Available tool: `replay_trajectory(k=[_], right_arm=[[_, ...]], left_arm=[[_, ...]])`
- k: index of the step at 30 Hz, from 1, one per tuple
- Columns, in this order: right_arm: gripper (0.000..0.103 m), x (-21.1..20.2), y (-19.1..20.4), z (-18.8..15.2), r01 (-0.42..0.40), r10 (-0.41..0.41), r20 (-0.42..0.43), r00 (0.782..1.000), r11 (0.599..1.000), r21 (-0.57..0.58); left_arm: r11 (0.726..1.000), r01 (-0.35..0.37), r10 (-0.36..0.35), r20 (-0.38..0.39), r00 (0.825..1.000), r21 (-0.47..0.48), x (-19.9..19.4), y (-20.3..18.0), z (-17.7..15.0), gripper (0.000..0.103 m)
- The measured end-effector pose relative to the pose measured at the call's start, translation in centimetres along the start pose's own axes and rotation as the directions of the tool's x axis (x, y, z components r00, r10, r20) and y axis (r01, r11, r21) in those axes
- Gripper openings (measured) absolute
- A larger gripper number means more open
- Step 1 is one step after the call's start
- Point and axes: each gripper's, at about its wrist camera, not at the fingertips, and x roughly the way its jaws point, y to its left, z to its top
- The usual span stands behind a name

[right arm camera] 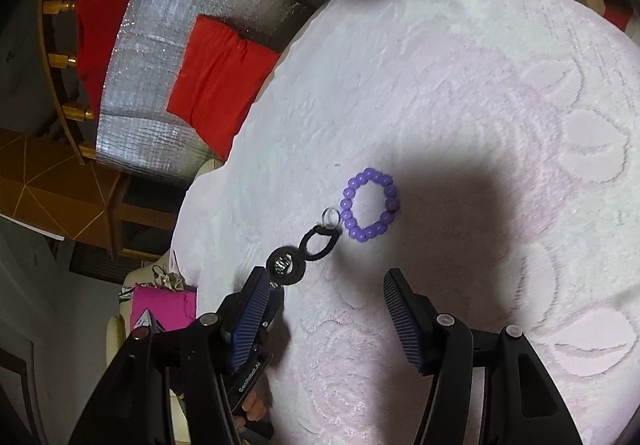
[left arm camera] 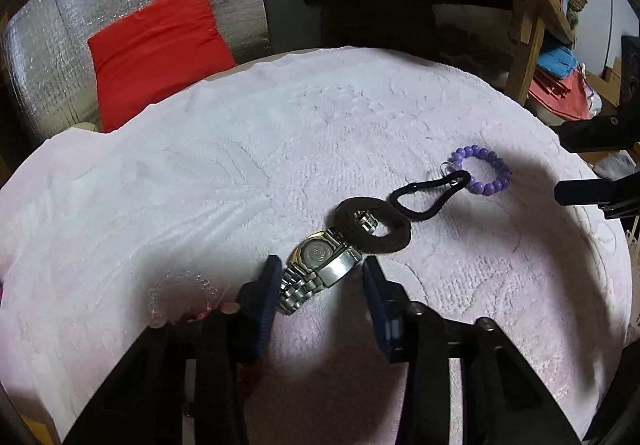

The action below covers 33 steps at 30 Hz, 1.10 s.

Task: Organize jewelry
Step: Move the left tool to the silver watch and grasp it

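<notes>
the left gripper [left arm camera: 320, 277] is straddling the watch [left arm camera: 320, 269], jaws parted, not yet pinching; centring on the case should be helping. right gripper [right arm camera: 324, 309] is hanging released near the purple bracelet [right arm camera: 370, 205].

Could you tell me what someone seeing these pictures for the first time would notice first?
Probably the chain of items on the pale towel: a silver watch between the left gripper's jaws, then a thick black ring, a thin black hair tie and a purple bead bracelet. The right gripper hovers open near the bracelet. Beyond the towel's edge, a red cushion lies against silver foil.
</notes>
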Motion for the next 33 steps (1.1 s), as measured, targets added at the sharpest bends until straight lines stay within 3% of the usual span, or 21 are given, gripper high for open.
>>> replay_trajectory(k=[1, 4, 11, 16, 19, 21, 23, 24, 33], right_arm=[[0.063, 0.1, 0.1, 0.0, 0.005, -0.005, 0.002, 1.0, 1.0, -0.004], [0.063, 0.0, 0.0, -0.1, 0.012, -0.012, 0.017, 1.0, 1.0, -0.003], [0.063, 0.7, 0.7, -0.4, 0.029, -0.028, 0.022, 0.999, 0.999, -0.032], [0.063, 1.6, 1.3, -1.0, 0.022, -0.022, 0.004, 1.0, 0.999, -0.036], [0.063, 2.1, 1.9, -1.3, 0.026, -0.026, -0.002, 1.0, 0.998, -0.055], [0.063, 2.4, 2.1, -1.6, 0.026, -0.027, -0.008, 1.0, 0.998, -0.06], [0.063, 2.6, 2.2, -1.6, 0.028, -0.029, -0.011, 1.0, 0.998, -0.062], [0.063, 2.6, 2.2, -1.6, 0.032, -0.032, -0.009, 0.999, 0.998, -0.063], [0.063, 2.5, 1.3, -1.1, 0.04, -0.04, -0.008, 0.999, 0.999, -0.035]], left_arm=[[1.0, 0.005, -0.005, 0.002, 1.0, 0.003, 0.0, 0.0, -0.1, 0.035], [0.999, 0.052, -0.052, -0.007, 0.999, -0.002, -0.3, -0.1, -0.4, 0.01], [0.99, 0.113, -0.117, -0.043, 0.992, -0.083, -1.5, 0.3, -1.4, 0.003], [0.99, 0.107, -0.11, -0.031, 0.993, -0.097, -3.6, 0.6, -2.2, 0.003], [0.994, 0.083, -0.082, 0.014, 0.997, -0.074, -4.8, 0.5, -2.1, 0.003], [0.997, 0.059, -0.057, 0.036, 0.998, -0.055, -4.7, 0.3, -1.9, 0.007], [0.998, 0.039, -0.038, 0.03, 0.999, -0.05, -4.0, 0.2, -1.7, 0.041], [0.998, 0.029, -0.028, 0.029, 0.999, -0.048, -3.7, 0.2, -1.6, 0.048], [0.997, 0.069, -0.069, -0.007, 0.998, -0.029, -0.2, -0.4, -1.1, 0.049]])
